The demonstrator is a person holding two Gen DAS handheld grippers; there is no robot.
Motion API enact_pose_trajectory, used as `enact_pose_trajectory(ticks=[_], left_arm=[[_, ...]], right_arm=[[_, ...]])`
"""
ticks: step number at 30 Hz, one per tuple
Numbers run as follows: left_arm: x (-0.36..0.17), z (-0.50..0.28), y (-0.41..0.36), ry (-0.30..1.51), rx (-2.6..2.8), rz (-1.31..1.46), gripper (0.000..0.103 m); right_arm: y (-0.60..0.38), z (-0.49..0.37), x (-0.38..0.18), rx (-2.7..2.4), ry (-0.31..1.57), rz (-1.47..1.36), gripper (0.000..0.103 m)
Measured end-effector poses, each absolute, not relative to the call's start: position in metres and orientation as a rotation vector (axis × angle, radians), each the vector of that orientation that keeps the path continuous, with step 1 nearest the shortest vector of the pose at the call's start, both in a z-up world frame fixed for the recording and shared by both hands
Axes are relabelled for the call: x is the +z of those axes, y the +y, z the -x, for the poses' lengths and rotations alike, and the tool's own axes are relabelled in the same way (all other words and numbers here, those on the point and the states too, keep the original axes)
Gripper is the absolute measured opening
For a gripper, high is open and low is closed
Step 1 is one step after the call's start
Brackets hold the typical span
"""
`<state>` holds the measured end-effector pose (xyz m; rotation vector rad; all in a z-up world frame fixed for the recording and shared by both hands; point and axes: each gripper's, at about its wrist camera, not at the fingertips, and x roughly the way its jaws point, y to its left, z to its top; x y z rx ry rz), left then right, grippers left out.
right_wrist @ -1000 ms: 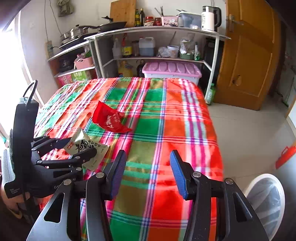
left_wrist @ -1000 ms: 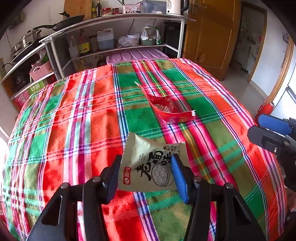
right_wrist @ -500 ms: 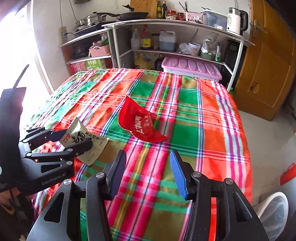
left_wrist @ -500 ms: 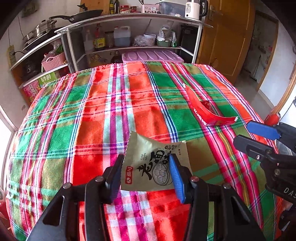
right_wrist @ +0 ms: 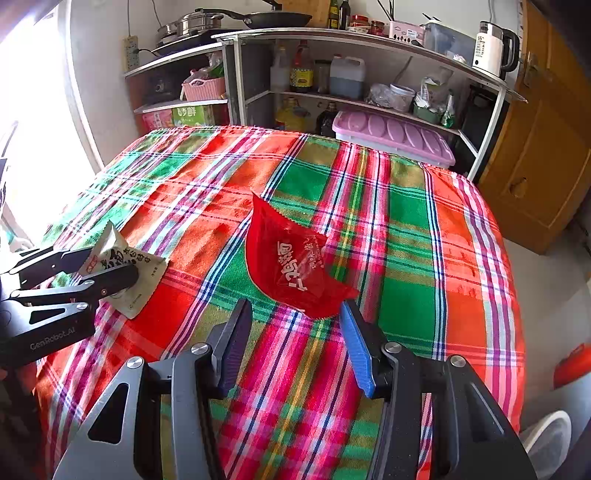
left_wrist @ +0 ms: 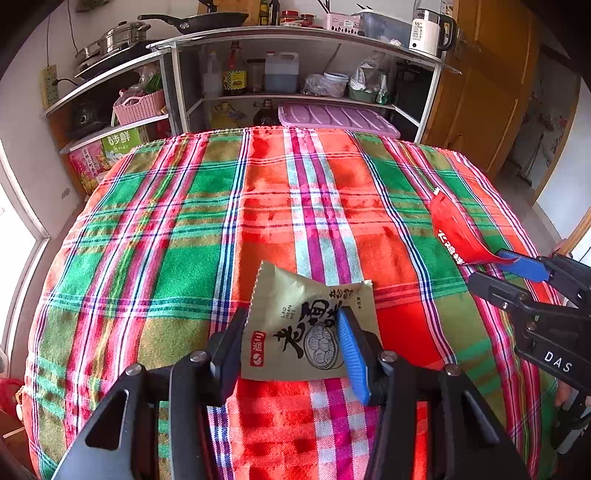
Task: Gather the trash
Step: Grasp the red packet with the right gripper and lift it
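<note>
A beige snack wrapper (left_wrist: 295,325) with black print is pinched between the fingers of my left gripper (left_wrist: 291,317), just above the plaid tablecloth (left_wrist: 184,258). The right wrist view shows the same wrapper (right_wrist: 122,254) sticking out of the left gripper (right_wrist: 110,264) at the left edge. A crumpled red wrapper (right_wrist: 291,266) lies on the cloth. My right gripper (right_wrist: 295,308) is open, and the wrapper's near corner reaches just between its fingertips. In the left wrist view, the red wrapper (left_wrist: 454,236) lies right in front of the right gripper (left_wrist: 491,267).
Behind the table stands a metal shelf (left_wrist: 295,33) with pans, bottles, a kettle and a pink lidded box (right_wrist: 391,136). A wooden door (right_wrist: 535,147) is at the right. A white bin (right_wrist: 546,435) stands on the floor by the table's near right corner.
Both grippers have moved across the table. The beige wrapper stayed in the left jaws. The right gripper has come up to the red wrapper, which now lies at its fingertips.
</note>
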<state>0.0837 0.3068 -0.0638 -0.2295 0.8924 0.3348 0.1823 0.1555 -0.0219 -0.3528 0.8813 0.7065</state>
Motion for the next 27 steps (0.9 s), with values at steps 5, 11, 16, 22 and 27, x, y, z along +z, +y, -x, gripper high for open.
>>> enact_pose_trajectory(ticks=[5,11,16,22,27], left_arm=[[-0.064,-0.082,0.308,0.887,0.328,0.236,0.05],[-0.064,-0.08,0.309,0.882,0.324,0.241,0.05],[-0.064,-0.081,0.309,0.88,0.322,0.241,0.05],[-0.063,-0.082,0.307,0.881,0.324,0.236,0.05],[-0.061,-0.083,0.305,0.884,0.331,0.228,0.046]], right_arm=[[0.159,-0.177,-0.011,0.711,0.826,0.384,0.05],[0.177,-0.178,-0.008,0.712,0.8,0.444,0.05],[0.183,-0.191,-0.019,0.692,0.851,0.416,0.05],[0.179,-0.197,-0.029,0.664,0.889,0.369,0.034],[0.172,-0.196,-0.028,0.666,0.89,0.328,0.028]])
